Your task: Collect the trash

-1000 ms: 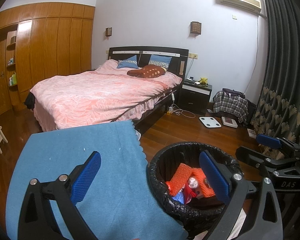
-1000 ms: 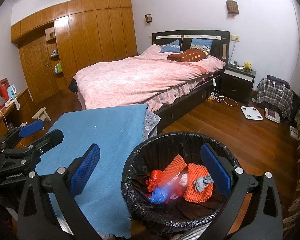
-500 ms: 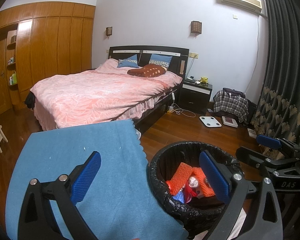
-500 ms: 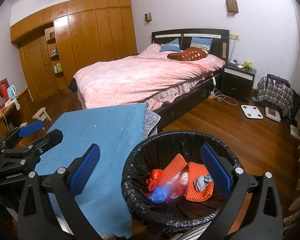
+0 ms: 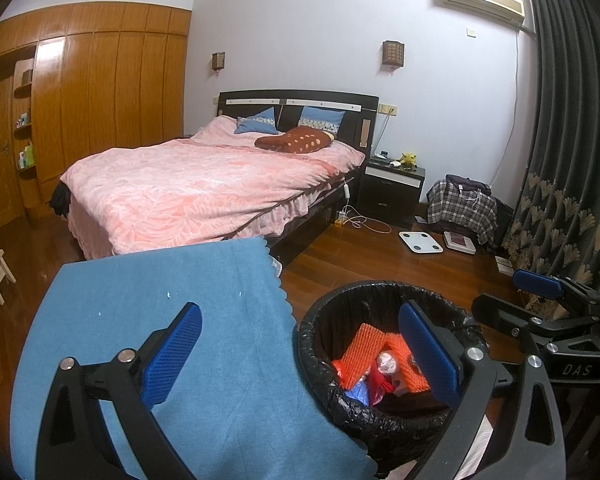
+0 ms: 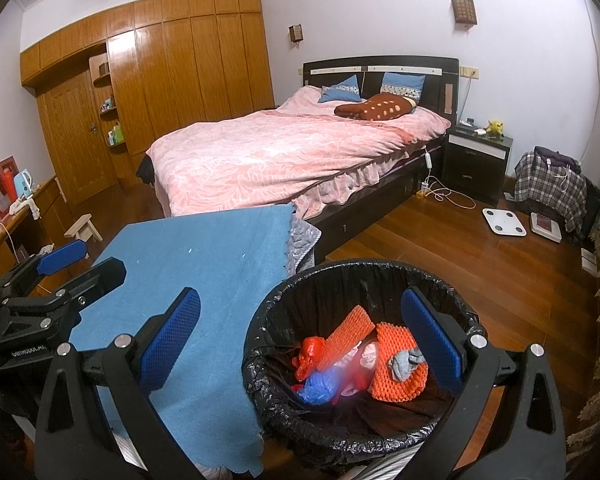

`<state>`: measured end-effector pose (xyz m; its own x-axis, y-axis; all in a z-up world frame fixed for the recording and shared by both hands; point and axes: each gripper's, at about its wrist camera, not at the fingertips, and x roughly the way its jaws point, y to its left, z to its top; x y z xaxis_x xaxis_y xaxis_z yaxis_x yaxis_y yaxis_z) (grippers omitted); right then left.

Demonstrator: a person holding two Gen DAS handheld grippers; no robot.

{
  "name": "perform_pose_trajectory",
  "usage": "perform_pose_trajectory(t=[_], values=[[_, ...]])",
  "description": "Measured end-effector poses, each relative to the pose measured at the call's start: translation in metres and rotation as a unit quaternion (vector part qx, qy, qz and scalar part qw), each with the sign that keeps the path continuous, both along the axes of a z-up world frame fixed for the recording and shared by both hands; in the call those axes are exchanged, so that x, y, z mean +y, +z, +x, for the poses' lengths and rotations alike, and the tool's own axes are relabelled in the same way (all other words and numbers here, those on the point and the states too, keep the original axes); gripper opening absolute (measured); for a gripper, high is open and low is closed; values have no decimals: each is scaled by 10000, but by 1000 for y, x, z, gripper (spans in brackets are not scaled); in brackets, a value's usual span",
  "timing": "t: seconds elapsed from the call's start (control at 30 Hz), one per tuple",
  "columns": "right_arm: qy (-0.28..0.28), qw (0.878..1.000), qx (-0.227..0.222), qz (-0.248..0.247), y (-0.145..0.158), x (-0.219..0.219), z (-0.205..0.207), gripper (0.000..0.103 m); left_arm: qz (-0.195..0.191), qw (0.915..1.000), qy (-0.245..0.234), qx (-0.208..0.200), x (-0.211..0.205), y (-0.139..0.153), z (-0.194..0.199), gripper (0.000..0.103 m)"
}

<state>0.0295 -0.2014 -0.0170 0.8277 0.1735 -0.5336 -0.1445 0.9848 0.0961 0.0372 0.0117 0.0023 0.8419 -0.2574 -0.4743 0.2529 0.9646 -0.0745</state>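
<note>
Both hand-held grippers, left [image 5: 300, 354] and right [image 6: 300, 338], wide, empty, above bin [image 6: 340, 432] beside blue cloth [image 6: 204, 264].

A home bedroom: ahead of the left gripper [image 5: 300, 354] stands a dark-framed bed with a pink quilt [image 5: 204, 188], a black nightstand [image 5: 394, 190] beside it, a wooden wall wardrobe [image 5: 100, 92] further left, and dark patterned curtains [image 5: 560, 160] on the right.

Left gripper [image 5: 300, 350] gapes empty beside trash bin [image 5: 380, 420].
</note>
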Motion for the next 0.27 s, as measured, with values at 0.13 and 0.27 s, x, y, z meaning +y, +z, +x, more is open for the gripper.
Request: perform_pose_trajectory(t=[0.13,0.27], values=[[-3,10000,5,6,-2,0,0,98,1,10000,6,2,1,-2,0,97],[5,10000,7,-4,-2,0,0,98,0,10000,7,11,1,-1,0,97]])
